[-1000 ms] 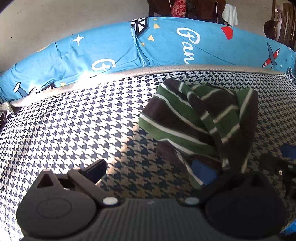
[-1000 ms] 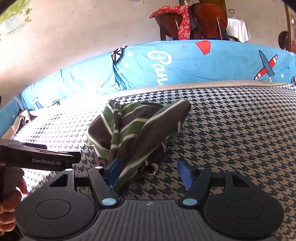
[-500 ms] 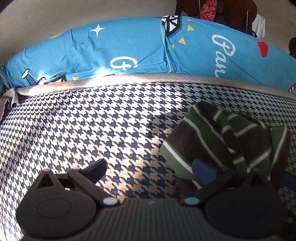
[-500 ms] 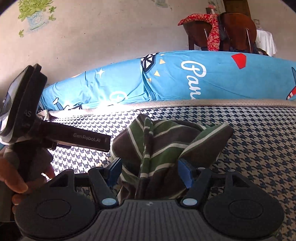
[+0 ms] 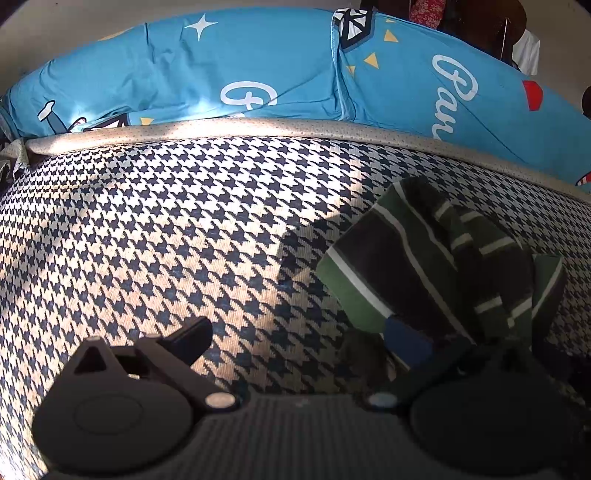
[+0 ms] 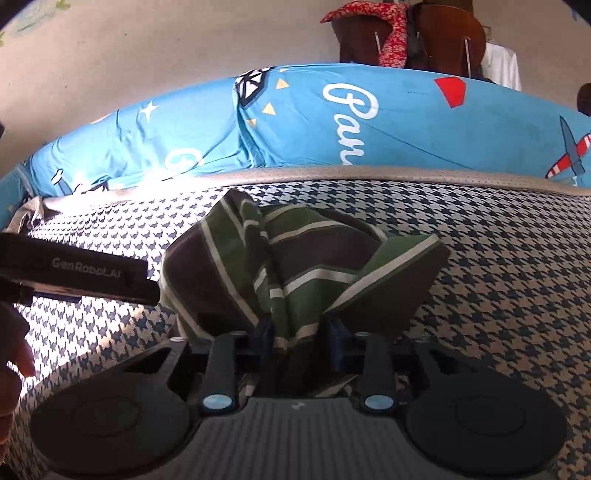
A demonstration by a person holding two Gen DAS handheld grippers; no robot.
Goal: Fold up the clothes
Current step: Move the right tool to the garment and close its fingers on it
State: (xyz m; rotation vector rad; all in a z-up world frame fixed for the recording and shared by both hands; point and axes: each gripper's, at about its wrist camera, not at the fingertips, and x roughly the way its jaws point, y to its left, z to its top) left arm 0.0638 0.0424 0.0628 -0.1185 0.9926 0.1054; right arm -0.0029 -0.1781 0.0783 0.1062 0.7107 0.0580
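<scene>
Since the earlier frames the right tongs [image 6: 299,341] have been drawn together from a wide gape onto a bunch of the striped garment [image 6: 295,266], and the left tongs [image 5: 299,332] have been swung so that the garment now sits at the right of their view rather than in its middle.

The right tongs are seen nearly closed, with a gathered fold of green, brown and white striped cloth pinched between the blue pads [image 6: 264,332]. The cloth is bunched upward from that pinch, which suggests it is being lifted or pulled to be spread. The left tongs are held wide apart. Only the right pad [image 5: 406,341] is laid against the near edge of the garment; the other finger [image 5: 192,341] is over bare fabric, and nothing is gripped between them. This reads as a reach for a second corner, so that the piece can be stretched between both tools.

In the right wrist view the body of the left tool [image 6: 85,275] is seen just left of the garment, and part of a hand [image 6: 14,365] is visible at the left edge.

The garment is lying crumpled, not yet folded, on a houndstooth-patterned cushion [image 5: 147,229], in its nearer middle part. Sunlight is cast across the left of that surface. A pale piped edge [image 5: 221,129] bounds its far side, and a blue printed cover [image 5: 295,62] is banked up behind it. Farther off, a dark wooden chair [image 6: 443,40] draped with a red patterned cloth [image 6: 395,33] is set before a plain wall.
</scene>
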